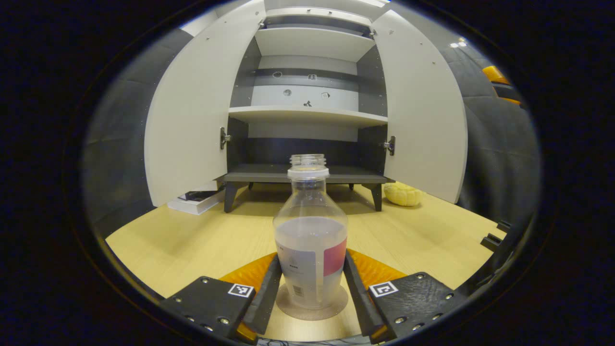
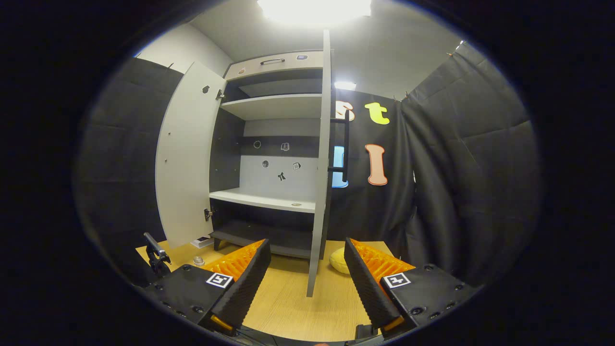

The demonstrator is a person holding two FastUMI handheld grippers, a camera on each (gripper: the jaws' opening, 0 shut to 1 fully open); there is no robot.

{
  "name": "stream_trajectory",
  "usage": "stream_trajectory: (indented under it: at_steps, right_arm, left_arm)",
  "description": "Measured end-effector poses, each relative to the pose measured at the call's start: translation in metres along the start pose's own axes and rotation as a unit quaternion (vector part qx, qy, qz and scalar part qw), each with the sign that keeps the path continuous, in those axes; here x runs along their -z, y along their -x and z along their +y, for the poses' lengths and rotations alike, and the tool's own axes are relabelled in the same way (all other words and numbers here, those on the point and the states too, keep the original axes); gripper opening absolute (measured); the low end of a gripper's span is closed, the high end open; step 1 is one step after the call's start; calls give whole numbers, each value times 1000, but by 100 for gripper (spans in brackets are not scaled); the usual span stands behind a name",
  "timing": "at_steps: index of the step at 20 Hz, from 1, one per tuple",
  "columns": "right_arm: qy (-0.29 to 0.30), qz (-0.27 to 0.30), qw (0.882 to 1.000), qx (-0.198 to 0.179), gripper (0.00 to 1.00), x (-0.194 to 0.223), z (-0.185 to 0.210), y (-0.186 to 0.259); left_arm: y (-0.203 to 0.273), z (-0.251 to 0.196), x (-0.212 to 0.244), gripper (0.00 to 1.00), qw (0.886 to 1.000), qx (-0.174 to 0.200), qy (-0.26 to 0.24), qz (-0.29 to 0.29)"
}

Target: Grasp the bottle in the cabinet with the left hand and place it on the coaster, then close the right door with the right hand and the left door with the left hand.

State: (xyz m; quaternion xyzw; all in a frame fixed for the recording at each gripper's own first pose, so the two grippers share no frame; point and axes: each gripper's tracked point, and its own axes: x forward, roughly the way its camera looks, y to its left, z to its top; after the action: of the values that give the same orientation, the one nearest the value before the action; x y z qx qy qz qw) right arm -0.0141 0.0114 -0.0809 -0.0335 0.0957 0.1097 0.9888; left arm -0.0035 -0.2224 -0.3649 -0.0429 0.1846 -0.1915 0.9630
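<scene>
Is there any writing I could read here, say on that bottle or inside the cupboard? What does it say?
On the bottle, the label: fine print and a barcode, too small to read.
The square markers: black-and-white coded patterns, no words.
The stickers on the back panel of the cabinet: small pictures, too blurred to tell.
Nothing reads clearly.

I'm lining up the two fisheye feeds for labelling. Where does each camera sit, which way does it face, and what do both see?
Left gripper view: rides the left gripper, low over the table, facing the open cabinet head-on; its fingers flank the bottle on the coaster.
Right gripper view: rides the right gripper, facing the right door edge-on; fingers apart.
Shared: cabinet, table, yellow object.
</scene>
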Motion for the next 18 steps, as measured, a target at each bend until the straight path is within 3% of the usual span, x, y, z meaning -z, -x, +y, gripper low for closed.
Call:
stream_trajectory:
  at_steps: [1, 6, 11, 18]
  right_arm:
    - [-3, -1, 1000, -1, 98, -1, 0, 0]
    - [-21, -5, 1000, -3, 96, 1, -2, 2]
    - [-51, -15, 999, -9, 98, -8, -5, 3]
    - [-62, -31, 997, -16, 97, -23, -9, -2]
  left_arm:
    - [2, -2, -1, 85, 1000, 2, -2, 3]
    - [17, -8, -34, 82, 1000, 4, -13, -10]
    - [53, -16, -103, 82, 999, 1, -12, -53]
    - [108, 20, -206, 82, 993, -49, -10, -104]
